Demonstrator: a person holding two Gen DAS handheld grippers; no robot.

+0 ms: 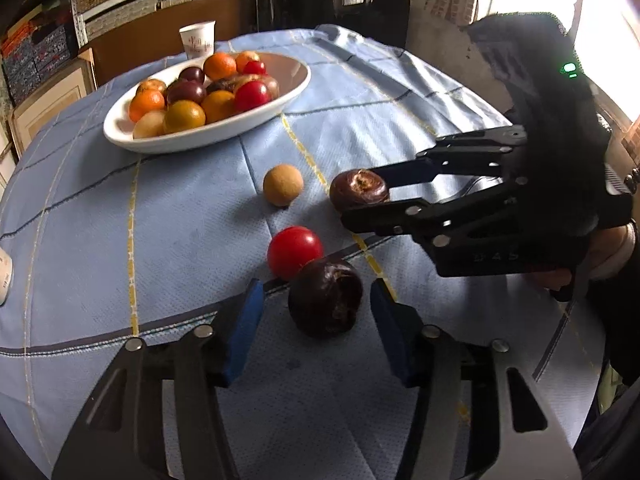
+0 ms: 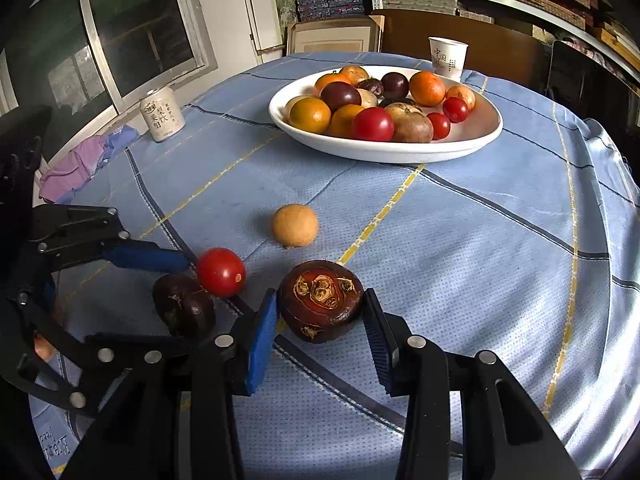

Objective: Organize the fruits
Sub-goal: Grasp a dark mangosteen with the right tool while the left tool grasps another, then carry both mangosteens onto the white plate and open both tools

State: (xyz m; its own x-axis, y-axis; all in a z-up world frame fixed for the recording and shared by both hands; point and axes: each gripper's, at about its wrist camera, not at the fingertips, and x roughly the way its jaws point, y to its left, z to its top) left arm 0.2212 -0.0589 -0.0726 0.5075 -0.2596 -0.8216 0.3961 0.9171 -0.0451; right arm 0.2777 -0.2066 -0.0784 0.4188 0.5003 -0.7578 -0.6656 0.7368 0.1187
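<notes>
Most of the job looks done: the white bowl (image 2: 486,136) at the far side of the tabletop (image 2: 480,240) already holds a heap of fruit, oranges, red tomatoes, dark plums and a few brownish ones. Four pieces are left loose on the blue cloth, near the front. Right tool (image 2: 320,322) is clenched on a dark water chestnut (image 2: 320,300), both blue pads pressed to its sides, the chestnut resting on or just off the cloth, can't tell which. Left tool (image 1: 316,308) straddles a second dark chestnut (image 1: 325,298); its pads stand clear of it on both sides in the left wrist view, so not grasping yet, jaws apart with the fruit between them. A red tomato (image 1: 294,252) sits touching or just beside that second chestnut, and a tan round fruit (image 1: 283,185) lies alone between the tools and the bowl. Remaining, by my read: carry these two chestnuts to the bowl, then the tomato and the tan fruit. A can (image 2: 162,114) and a paper cup (image 2: 448,58) stand apart, not involved.
</notes>
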